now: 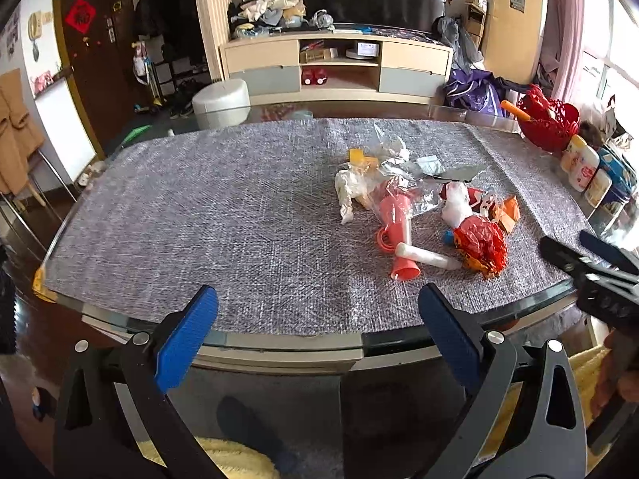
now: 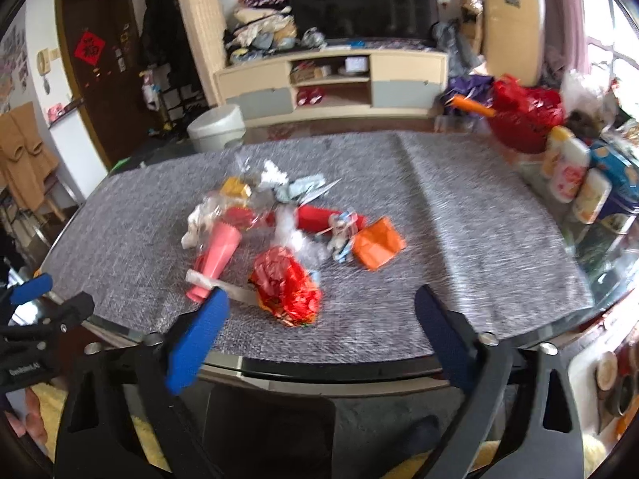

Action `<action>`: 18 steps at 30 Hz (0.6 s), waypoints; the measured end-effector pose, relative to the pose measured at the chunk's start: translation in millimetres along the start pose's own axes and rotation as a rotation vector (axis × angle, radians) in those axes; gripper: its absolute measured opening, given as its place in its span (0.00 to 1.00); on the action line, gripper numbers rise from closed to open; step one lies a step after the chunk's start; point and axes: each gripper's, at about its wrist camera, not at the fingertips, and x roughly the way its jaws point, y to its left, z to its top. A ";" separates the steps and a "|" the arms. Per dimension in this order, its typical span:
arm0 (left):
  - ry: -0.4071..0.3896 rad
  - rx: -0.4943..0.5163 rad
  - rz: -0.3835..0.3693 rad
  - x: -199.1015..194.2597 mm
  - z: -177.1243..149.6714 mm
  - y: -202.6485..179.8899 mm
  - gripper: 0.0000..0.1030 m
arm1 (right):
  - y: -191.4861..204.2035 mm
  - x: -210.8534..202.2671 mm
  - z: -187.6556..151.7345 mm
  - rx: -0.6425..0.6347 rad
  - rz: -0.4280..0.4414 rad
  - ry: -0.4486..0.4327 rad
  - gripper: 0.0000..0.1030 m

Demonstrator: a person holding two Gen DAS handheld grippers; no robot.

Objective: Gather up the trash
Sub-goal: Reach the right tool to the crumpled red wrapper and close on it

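Note:
A pile of trash lies on the grey table mat (image 1: 239, 215): a crumpled red foil wrapper (image 1: 481, 245) (image 2: 287, 285), a pink plastic cone (image 1: 399, 235) (image 2: 217, 257), a white tube (image 1: 429, 257), clear plastic bags (image 1: 393, 183), an orange paper box (image 2: 377, 247) and white tissue (image 1: 347, 191). My left gripper (image 1: 317, 303) is open and empty at the table's near edge, left of the pile. My right gripper (image 2: 321, 311) is open and empty at the near edge, just in front of the red wrapper. The right gripper also shows in the left wrist view (image 1: 587, 255).
A red basket (image 1: 547, 123) (image 2: 523, 119), small bottles (image 1: 585, 167) (image 2: 567, 175) and a blue tin (image 1: 617, 179) stand at the table's right edge. A white bin (image 1: 221, 101) stands on the floor beyond the table. A TV cabinet (image 1: 339, 64) is behind.

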 end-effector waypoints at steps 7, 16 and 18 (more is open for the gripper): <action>0.031 -0.009 -0.021 22.2 8.0 5.9 0.92 | 6.8 36.2 -0.9 -0.027 0.058 0.072 0.58; 0.090 0.025 -0.148 57.8 23.0 -17.7 0.84 | 7.6 57.7 -0.9 -0.035 0.076 0.116 0.48; 0.106 0.031 -0.177 68.0 26.1 -23.5 0.80 | 6.9 60.2 -1.3 -0.038 0.088 0.124 0.44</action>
